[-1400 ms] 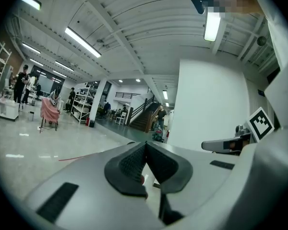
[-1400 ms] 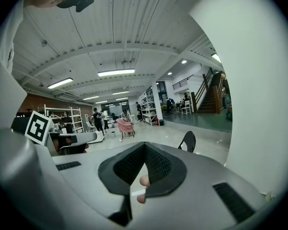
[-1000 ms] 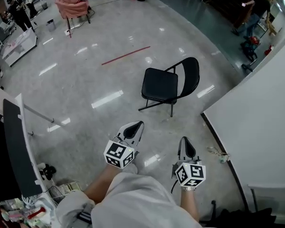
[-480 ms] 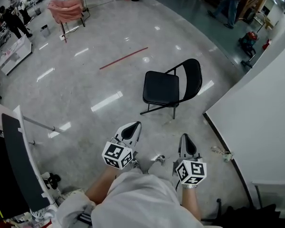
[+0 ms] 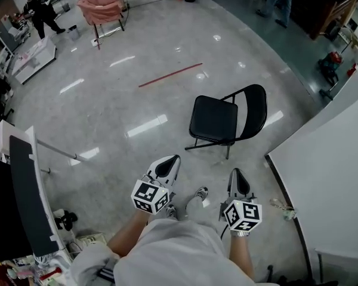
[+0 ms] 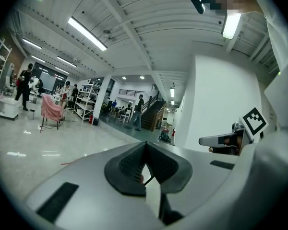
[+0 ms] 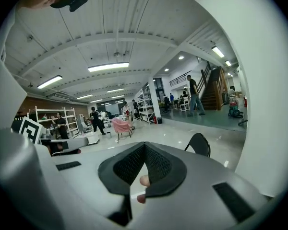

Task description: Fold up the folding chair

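A black folding chair [image 5: 224, 120] stands unfolded on the grey floor, its seat toward the left and its backrest [image 5: 254, 104] toward the right in the head view. My left gripper [image 5: 167, 167] and right gripper [image 5: 237, 182] are both shut and empty, held side by side well short of the chair. In the right gripper view only the chair backrest [image 7: 200, 144] shows past the shut right gripper [image 7: 144, 147]. The left gripper view shows its shut left gripper [image 6: 145, 145] and the other gripper [image 6: 230, 139] at the right; the chair is hidden there.
A white wall [image 5: 328, 159] runs close on the right of the chair. A red strip [image 5: 170, 74] lies on the floor beyond it. A pink draped chair [image 5: 101, 8] and people stand far back. A dark panel on a stand [image 5: 25, 189] is at the left.
Both grippers and the view have moved forward toward the chair, which now sits slightly lower and further right in the head view. Both grippers stay shut.
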`<state>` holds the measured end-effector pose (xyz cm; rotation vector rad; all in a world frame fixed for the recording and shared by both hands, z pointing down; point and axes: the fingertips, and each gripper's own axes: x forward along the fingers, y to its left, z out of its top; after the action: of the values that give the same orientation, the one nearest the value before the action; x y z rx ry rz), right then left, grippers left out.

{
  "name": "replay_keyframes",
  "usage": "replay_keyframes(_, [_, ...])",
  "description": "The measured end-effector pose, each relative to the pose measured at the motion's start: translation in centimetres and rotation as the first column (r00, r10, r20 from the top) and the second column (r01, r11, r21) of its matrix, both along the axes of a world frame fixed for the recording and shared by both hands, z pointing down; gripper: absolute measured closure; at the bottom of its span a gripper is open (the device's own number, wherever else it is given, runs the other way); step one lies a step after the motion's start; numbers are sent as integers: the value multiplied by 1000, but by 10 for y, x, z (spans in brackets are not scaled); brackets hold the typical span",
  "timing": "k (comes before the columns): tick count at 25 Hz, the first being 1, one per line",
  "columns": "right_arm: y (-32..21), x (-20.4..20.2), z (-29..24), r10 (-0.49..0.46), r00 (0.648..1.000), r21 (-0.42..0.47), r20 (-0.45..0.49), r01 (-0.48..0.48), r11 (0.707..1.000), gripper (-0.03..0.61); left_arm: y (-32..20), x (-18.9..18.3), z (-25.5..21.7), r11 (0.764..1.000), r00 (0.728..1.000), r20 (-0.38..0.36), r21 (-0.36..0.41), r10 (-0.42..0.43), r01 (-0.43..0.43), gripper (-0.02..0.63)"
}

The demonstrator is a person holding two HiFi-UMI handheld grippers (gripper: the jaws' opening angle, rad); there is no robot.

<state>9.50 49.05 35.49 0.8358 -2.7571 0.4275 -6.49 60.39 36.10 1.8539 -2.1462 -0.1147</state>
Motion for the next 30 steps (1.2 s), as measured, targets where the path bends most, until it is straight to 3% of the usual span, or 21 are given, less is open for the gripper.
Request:
replay_keyframes(8, [-88, -35, 4, -75, 997, -22, 22, 75, 997, 575, -72, -29, -6, 996, 995, 33, -24, -91, 91, 603])
replay_keyframes(15, [-158, -39, -2, -106, 993, -23, 46, 107, 994, 575, -136, -27, -17, 992, 990, 53, -7, -127, 128, 603])
replay_keyframes(30, [-222, -39, 12, -99, 994, -51, 35, 101, 994, 575, -195, -33, -8, 987, 986, 36, -16, -160, 161, 603])
